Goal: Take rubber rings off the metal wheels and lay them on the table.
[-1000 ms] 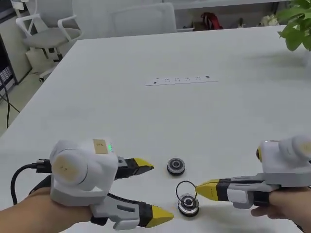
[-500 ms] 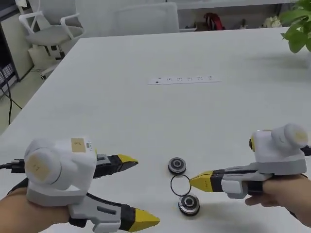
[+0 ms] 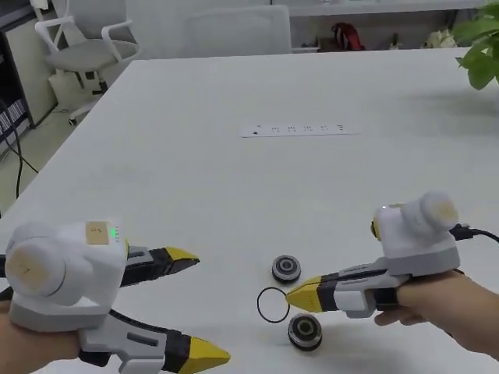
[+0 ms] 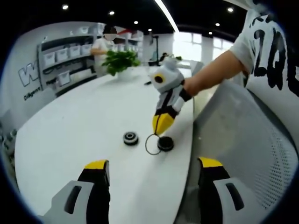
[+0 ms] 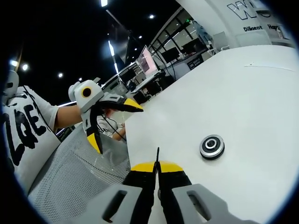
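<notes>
Head view: we see the right gripper (image 3: 290, 297) with its jaws clenched on a thin black ring (image 3: 259, 305), pinching it at the ring's right edge so the loop hangs out past the yellow tips. The ring is a plain, slim, round hoop, and the white table (image 3: 234, 179) shows through its middle. It sits between the two wheels and a little to their left; we cannot tell whether its lower edge touches the table. The far wheel (image 3: 286, 269) and the near wheel (image 3: 304, 330) lie flat and apart from each other, each small, with a dark rim and a bright metal hub. The left gripper (image 3: 210, 307) is held well to the left of them with its jaws spread wide and nothing between them. In the left gripper view, the left gripper (image 4: 153, 164) gapes the same way, and beyond it the right gripper (image 4: 161, 126) points down with the ring (image 4: 146, 145) dangling at its tip, just beside the near wheel (image 4: 165, 143) and right of the far wheel (image 4: 131, 138). In the right gripper view, the ring (image 5: 157, 156) shows edge-on as a thin dark line rising from the right gripper (image 5: 157, 167), and one wheel (image 5: 212, 146) lies to its right.
</notes>
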The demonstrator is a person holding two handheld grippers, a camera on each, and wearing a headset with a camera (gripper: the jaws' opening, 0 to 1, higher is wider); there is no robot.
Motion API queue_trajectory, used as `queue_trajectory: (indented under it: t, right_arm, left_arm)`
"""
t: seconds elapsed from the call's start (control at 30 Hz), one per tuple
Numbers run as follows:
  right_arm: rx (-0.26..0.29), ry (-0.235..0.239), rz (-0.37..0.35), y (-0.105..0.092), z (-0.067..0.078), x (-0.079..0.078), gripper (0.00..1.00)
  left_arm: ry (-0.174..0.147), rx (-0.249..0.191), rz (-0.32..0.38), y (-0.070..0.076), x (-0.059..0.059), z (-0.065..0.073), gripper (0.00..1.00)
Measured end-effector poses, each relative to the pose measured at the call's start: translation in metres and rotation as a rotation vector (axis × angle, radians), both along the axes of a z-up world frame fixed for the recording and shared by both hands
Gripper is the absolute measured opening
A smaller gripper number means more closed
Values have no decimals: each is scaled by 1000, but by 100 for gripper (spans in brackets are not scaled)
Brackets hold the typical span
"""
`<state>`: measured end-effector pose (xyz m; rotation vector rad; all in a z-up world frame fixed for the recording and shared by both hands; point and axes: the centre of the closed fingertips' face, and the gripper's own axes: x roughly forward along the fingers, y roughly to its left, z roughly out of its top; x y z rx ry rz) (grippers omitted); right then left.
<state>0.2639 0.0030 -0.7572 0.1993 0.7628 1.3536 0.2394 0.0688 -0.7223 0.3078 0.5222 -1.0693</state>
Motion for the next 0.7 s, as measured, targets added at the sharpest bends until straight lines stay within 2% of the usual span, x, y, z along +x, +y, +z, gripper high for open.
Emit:
queue_trajectory:
  t: [0.37, 0.6, 0.7]
  right_arm:
    - [-57, -19, 57, 17, -15, 3, 0]
    - [-100, -39, 88, 20, -27, -1, 0]
    - [-117, -61, 88, 20, -30, 0, 0]
  left_arm:
    - [-2, 2, 33, 11, 1, 0, 78]
    - [-4, 2, 42, 13, 0, -1, 78]
    - [-4, 5, 41, 13, 0, -2, 78]
